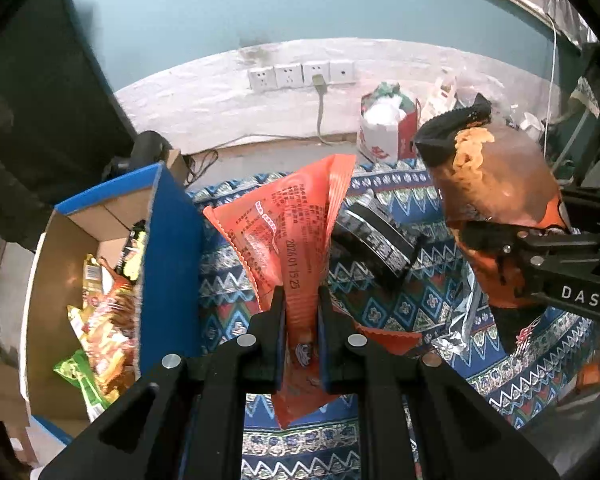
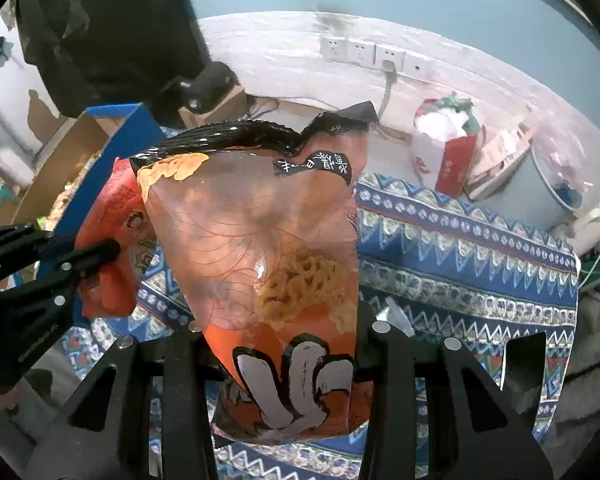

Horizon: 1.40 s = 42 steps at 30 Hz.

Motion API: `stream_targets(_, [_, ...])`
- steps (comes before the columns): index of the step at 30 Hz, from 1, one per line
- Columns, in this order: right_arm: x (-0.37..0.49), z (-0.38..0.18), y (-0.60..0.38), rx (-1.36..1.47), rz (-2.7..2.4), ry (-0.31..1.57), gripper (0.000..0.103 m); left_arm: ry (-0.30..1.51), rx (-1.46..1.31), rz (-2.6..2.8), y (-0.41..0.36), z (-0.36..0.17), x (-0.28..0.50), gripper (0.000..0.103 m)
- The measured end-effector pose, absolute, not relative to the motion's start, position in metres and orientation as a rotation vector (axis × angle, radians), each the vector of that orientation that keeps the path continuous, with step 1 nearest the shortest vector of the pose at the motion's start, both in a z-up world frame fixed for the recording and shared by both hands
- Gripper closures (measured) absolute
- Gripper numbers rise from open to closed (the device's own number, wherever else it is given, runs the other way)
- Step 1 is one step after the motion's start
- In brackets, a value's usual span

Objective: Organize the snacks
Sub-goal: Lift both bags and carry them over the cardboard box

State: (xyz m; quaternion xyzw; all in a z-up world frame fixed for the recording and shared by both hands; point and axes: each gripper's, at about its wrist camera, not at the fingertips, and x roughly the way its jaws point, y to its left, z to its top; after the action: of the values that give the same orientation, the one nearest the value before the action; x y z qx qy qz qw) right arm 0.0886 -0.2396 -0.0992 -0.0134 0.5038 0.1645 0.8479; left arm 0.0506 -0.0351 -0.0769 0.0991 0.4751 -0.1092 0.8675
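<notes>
The left tongs [image 1: 302, 300] are closed on an orange snack packet [image 1: 288, 232], held above the patterned surface [image 1: 400, 304] beside the blue box [image 1: 172, 264]. The right tongs [image 2: 284, 360] grip a big noodle snack bag [image 2: 260, 248].

In my left gripper [image 1: 302, 304] I hold a flat orange snack packet [image 1: 292, 232], back side up with black print and a date code, its serrated top pointing away from me. My right gripper [image 2: 284, 364] clamps a puffy orange chip bag [image 2: 256, 248] with a black top seam. The blue-walled cardboard box [image 1: 172, 256] at left holds yellow, orange and green packets [image 1: 100, 320].
</notes>
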Motion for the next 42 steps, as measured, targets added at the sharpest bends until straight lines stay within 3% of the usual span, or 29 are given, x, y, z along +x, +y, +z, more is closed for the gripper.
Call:
stream_targets(26, [0.116, -0.04, -0.144, -0.032, 0.476, 0.954, 0.065, 0.844, 0.083, -0.091, 0.072, -0.013, 0.038, 0.09])
stream_targets(42, [0.133, -0.041, -0.045, -0.096, 0.588, 0.972, 0.065, 0.883, 0.012, 0.077, 0.165, -0.03, 0.04, 0.09])
